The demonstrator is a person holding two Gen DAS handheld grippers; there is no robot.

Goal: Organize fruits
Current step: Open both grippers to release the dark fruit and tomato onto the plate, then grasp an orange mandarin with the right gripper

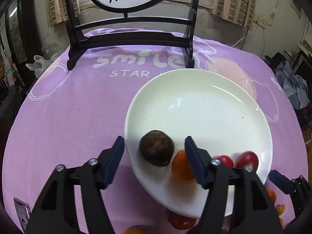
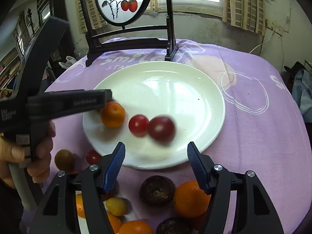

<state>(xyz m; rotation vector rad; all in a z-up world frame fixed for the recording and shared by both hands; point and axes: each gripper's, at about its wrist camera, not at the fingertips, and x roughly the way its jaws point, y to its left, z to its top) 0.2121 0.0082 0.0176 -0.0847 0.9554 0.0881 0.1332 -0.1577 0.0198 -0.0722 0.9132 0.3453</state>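
**Four fruits on the plate, the rest waiting on the cloth**

The round white ceramic plate (image 2: 195, 105) sits on the lilac printed tablecloth (image 2: 263, 136), in front of the black wooden stand with a round painted panel (image 2: 124, 2). On the plate's near side lie a dark brown round fruit (image 1: 156, 148), a small orange citrus fruit (image 2: 112, 114), a small red tomato-like fruit (image 2: 138, 125) and a larger dark red round fruit (image 2: 161, 129); the two red ones touch, and both are blurred.

The left gripper (image 1: 155, 142) hangs over the plate's near left edge with its blue-padded fingers spread wide. The brown fruit lies between them, touching neither, and the orange fruit sits partly behind the right-hand finger.

The right gripper (image 2: 156, 150) hovers at the plate's near rim, its fingers also wide apart and holding nothing. Below it, on the cloth, more fruit is gathered: a dark brown fruit with a stem scar (image 2: 157, 190) just beside a large orange (image 2: 190, 198), a small yellow oval fruit (image 2: 116, 206), further orange pieces at the bottom edge, and, to the left, a brownish-green round fruit (image 2: 64, 159) and a small red tomato (image 2: 93, 157) near the plate's rim.
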